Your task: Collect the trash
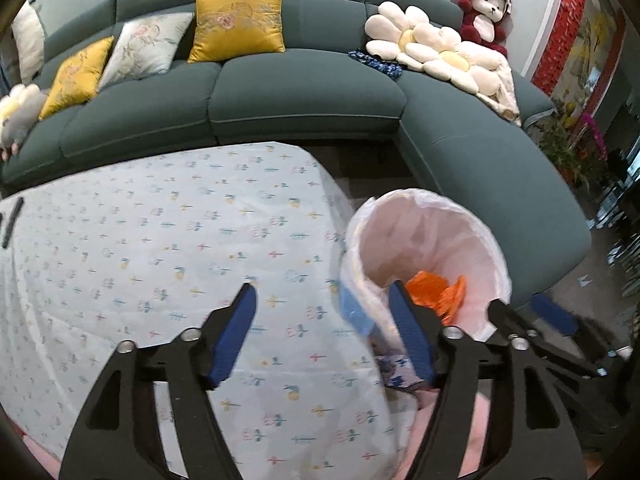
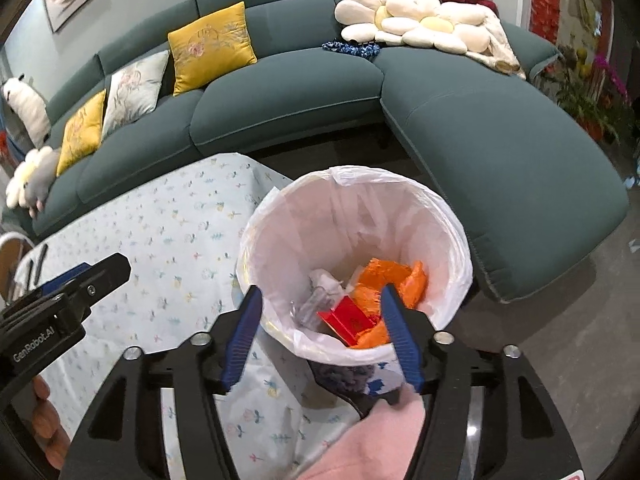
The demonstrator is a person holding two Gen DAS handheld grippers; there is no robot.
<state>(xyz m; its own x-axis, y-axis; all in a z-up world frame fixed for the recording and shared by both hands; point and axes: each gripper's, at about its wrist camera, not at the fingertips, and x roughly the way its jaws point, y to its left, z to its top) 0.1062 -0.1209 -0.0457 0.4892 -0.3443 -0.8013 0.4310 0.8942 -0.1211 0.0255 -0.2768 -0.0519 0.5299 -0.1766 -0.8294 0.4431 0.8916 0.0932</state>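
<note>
A white-lined trash bin [image 2: 452,224] stands on the floor beside the table; it also shows in the left wrist view [image 1: 480,240]. Inside lie orange wrappers [image 2: 384,276], a red packet [image 2: 348,318] and crumpled clear and white scraps [image 2: 320,288]. My right gripper [image 2: 322,336] is open and empty, right above the bin's near rim. My left gripper [image 1: 322,328] is open and empty, above the table's right edge, just left of the bin; it shows at the left of the right wrist view [image 2: 100,276].
The table wears a white flower-print cloth [image 1: 168,240] with dark pens [image 1: 11,220] at its far left. A green sectional sofa [image 1: 304,92] with cushions and plush toys curves behind and to the right. Potted flowers [image 1: 576,148] stand at far right.
</note>
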